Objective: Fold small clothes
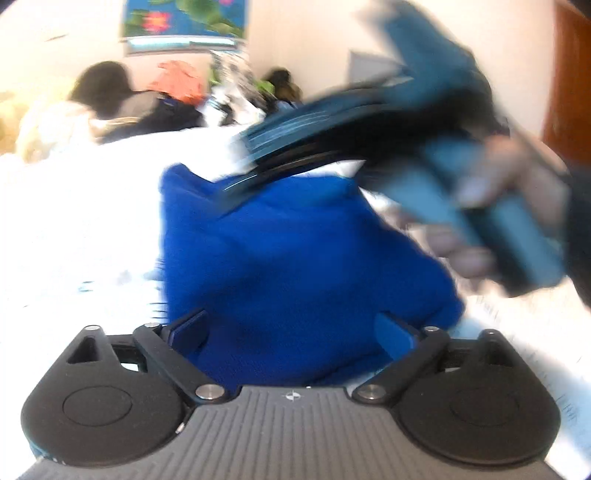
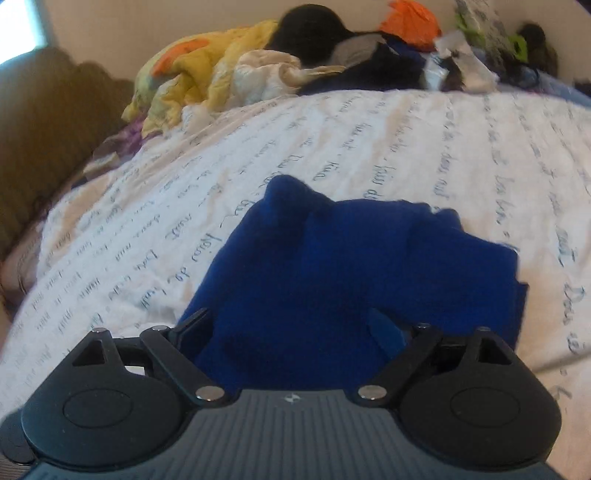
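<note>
A small royal-blue knit garment [image 2: 351, 266] lies bunched on the white bedsheet with script print [image 2: 406, 140]. It also shows in the left wrist view [image 1: 295, 266]. My left gripper [image 1: 291, 332] is open, its fingers wide apart with the blue cloth lying between them. My right gripper [image 2: 291, 332] is open too, its fingers spread over the near edge of the garment. In the left wrist view the right gripper's blue body [image 1: 461, 140] shows blurred at upper right, held in a hand, above the garment's far side.
A heap of mixed clothes [image 2: 295, 62], yellow, black, orange and cream, lies along the far edge of the bed by the wall. A brown upholstered headboard or sofa [image 2: 44, 147] stands at the left. A floral picture [image 1: 184, 22] hangs on the wall.
</note>
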`<move>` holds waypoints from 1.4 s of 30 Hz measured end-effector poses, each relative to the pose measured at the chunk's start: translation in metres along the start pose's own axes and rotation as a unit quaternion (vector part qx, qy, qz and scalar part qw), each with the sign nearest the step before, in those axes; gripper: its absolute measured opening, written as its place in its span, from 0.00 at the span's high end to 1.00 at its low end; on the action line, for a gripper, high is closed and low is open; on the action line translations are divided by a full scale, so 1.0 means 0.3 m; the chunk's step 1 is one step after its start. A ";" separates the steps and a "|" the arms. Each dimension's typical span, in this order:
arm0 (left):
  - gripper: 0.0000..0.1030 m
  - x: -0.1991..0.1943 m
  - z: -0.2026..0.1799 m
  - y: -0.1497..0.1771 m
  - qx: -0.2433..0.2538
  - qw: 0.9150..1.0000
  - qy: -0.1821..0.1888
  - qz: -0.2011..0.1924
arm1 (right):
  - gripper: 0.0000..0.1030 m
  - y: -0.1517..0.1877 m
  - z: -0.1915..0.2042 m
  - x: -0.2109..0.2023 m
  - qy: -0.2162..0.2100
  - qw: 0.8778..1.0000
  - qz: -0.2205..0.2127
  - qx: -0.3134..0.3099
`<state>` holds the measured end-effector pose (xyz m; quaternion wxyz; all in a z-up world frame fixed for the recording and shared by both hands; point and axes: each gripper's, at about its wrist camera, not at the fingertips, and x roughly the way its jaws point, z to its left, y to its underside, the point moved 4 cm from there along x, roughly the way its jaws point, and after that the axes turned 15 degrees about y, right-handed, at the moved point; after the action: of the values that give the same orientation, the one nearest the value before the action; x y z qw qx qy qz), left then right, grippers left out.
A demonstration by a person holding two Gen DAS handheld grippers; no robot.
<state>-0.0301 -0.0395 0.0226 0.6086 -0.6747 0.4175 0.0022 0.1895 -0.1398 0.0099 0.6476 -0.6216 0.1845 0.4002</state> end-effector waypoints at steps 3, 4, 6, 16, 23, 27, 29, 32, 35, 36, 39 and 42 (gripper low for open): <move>0.01 -0.100 0.137 -0.023 -0.109 0.994 0.004 -0.028 | 0.11 0.016 -0.165 -0.170 -0.083 0.990 -0.015 0.111; 0.07 -0.102 0.187 -0.021 -0.154 0.988 0.013 -0.018 | 0.11 0.041 -0.225 -0.206 -0.089 0.986 -0.010 0.142; 0.23 -0.082 0.250 -0.008 -0.220 0.975 0.042 0.005 | 0.10 0.109 -0.317 -0.243 -0.081 0.981 0.009 0.178; 0.87 0.053 0.261 -0.036 -0.220 0.970 0.055 0.087 | 0.86 0.288 -0.281 -0.140 -0.057 0.985 0.104 0.122; 0.81 -0.062 0.211 0.021 -0.134 0.983 0.044 0.115 | 0.77 0.350 -0.235 -0.277 -0.056 0.992 0.087 0.067; 0.32 -0.076 0.220 -0.016 -0.103 0.992 0.011 0.075 | 0.53 0.317 -0.298 -0.264 -0.058 0.989 0.072 0.119; 0.11 -0.072 0.222 -0.100 -0.089 0.995 0.009 0.035 | 0.21 0.224 -0.357 -0.281 -0.064 0.984 0.023 0.164; 0.09 0.009 0.279 -0.217 -0.103 0.995 0.009 0.017 | 0.20 0.071 -0.441 -0.209 -0.052 0.979 -0.006 0.197; 0.12 0.176 0.383 -0.281 -0.137 0.990 -0.010 0.044 | 0.20 -0.031 -0.471 -0.052 -0.021 0.977 0.023 0.209; 0.13 0.233 0.415 -0.289 -0.147 0.987 -0.016 0.058 | 0.20 -0.049 -0.470 0.003 -0.008 0.978 0.039 0.206; 0.42 0.359 0.458 -0.301 -0.135 0.987 -0.031 0.084 | 0.45 -0.062 -0.414 0.109 0.004 0.984 0.041 0.172; 0.85 0.344 0.399 -0.335 -0.078 0.994 -0.031 0.067 | 0.89 -0.053 -0.328 0.110 0.001 0.993 0.043 0.113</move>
<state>0.1544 -0.0079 0.0212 0.5649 -0.6905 0.4414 0.0962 0.2470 -0.2226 -0.0195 0.6954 -0.5368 0.2557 0.4036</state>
